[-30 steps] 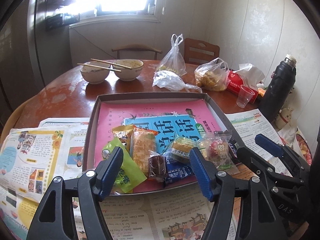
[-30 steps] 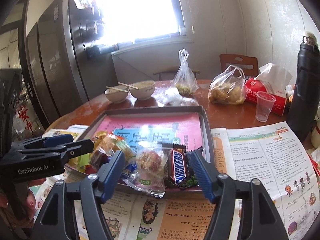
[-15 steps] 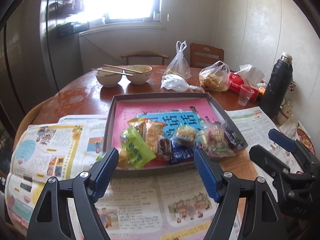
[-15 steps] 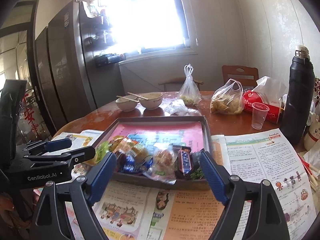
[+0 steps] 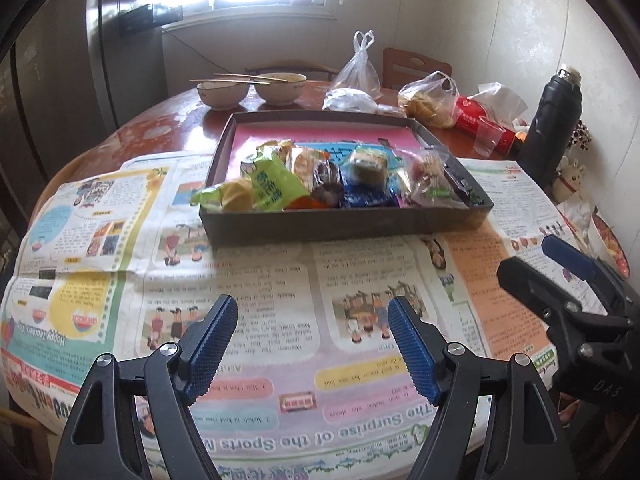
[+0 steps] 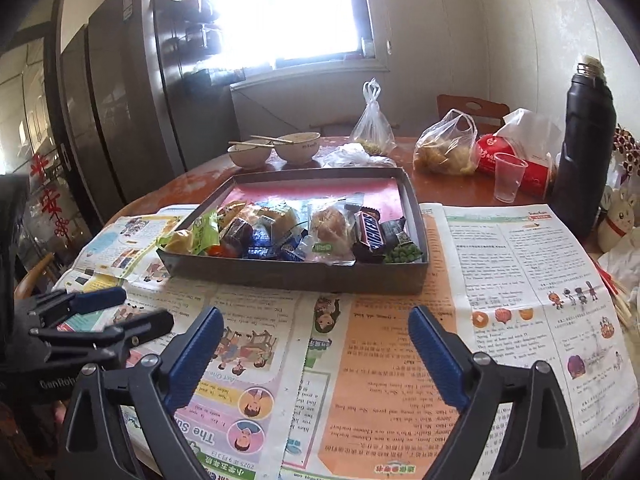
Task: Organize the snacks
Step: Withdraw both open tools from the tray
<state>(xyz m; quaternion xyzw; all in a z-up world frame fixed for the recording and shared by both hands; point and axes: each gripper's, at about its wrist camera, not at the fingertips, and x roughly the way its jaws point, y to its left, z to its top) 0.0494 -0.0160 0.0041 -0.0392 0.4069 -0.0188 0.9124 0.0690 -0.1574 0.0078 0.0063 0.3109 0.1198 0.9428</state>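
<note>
The snacks (image 5: 320, 178) are piled in the near half of a shallow dark tray (image 5: 344, 226), which is set on newspaper (image 5: 280, 300) spread over a round wooden table (image 5: 160, 132). A green packet (image 5: 272, 184) is seen at the tray's left end, a Snickers bar (image 6: 370, 232) and green peas (image 6: 402, 255) at its right end. Beyond the tray, two bowls (image 5: 250, 90) with chopsticks are placed; to its far right stands a black flask (image 5: 554, 120). In front of the tray, both the left gripper (image 5: 312, 336) and the right gripper (image 6: 316, 344) are held wide open, with nothing gripped.
</note>
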